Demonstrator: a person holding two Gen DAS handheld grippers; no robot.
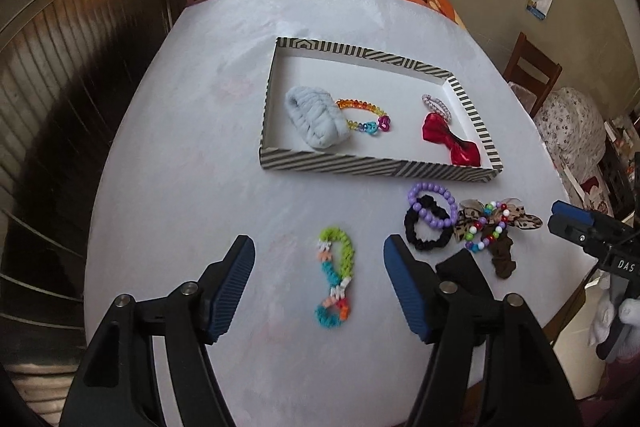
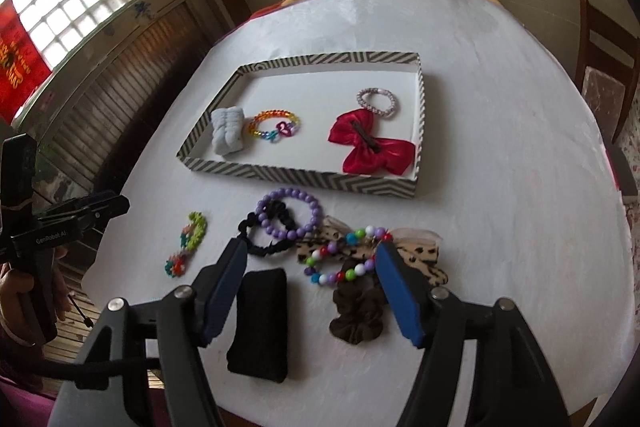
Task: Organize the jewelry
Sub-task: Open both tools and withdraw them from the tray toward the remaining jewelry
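We count four pieces in the tray (image 2: 312,178), about six left on the surface (image 2: 500,187); both claws (left (image 1: 319,281), right (image 2: 308,281)) wide open, empty.

Striped tray (image 2: 256,174), red bow (image 2: 372,147)

Cloth, beads and card on a matt white table covering

The shiny red satin bow (image 2: 370,147) and soft pale-blue knitted band (image 2: 228,137) lie in the matt striped cardboard tray (image 2: 304,175); glossy purple plastic-bead bracelet (image 2: 289,213) overlaps a matt black cloth scrunchie (image 2: 267,245) near the front edge.
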